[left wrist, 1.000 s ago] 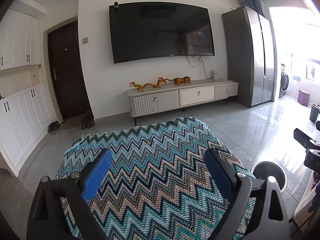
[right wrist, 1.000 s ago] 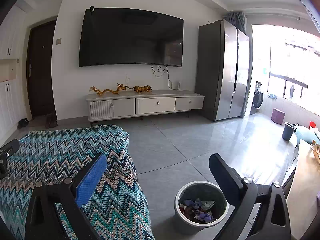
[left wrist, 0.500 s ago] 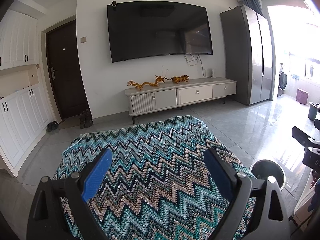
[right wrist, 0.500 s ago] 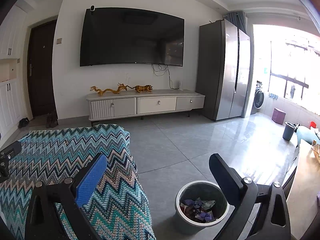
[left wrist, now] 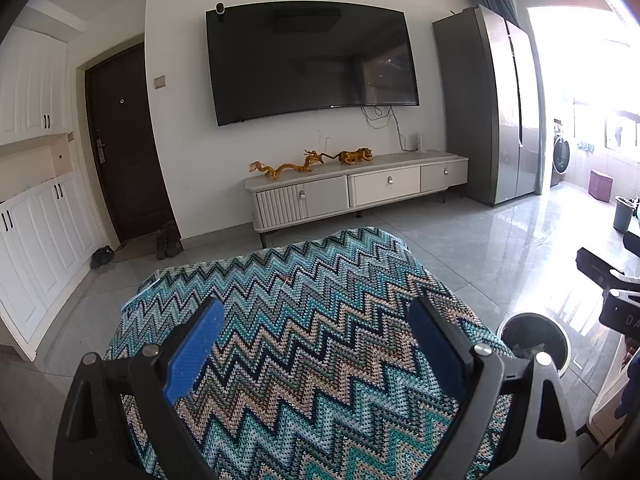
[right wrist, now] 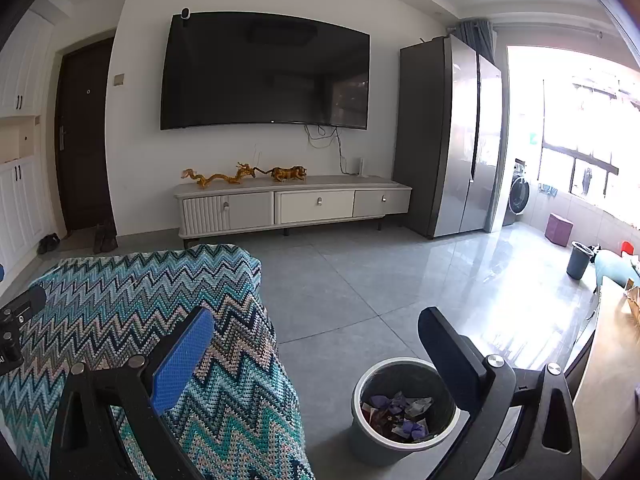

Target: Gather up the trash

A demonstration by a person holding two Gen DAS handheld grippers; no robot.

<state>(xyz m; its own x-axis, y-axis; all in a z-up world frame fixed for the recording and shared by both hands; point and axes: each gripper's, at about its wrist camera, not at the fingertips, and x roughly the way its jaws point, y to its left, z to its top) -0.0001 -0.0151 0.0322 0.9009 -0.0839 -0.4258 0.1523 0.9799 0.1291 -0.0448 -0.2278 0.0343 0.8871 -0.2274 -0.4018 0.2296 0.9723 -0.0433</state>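
Barely any motion since a second ago: the left gripper (left wrist: 316, 344) has drifted slightly over the zigzag blanket (left wrist: 304, 320). The right gripper (right wrist: 316, 344) holds its pose. Both claws are spread wide and empty. The trash (right wrist: 400, 414) sits inside the bin (right wrist: 362, 424), on the floor just beside the blanket's edge. It looks like crumpled wrappers: light, soft, crushable. Pinch any raised fold. No loose scraps visible on the blanket.

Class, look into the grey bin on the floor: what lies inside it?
The bin holds crumpled scraps, some purple, some pale and reddish. What lies beneath them, and the bin's bottom, is covered.
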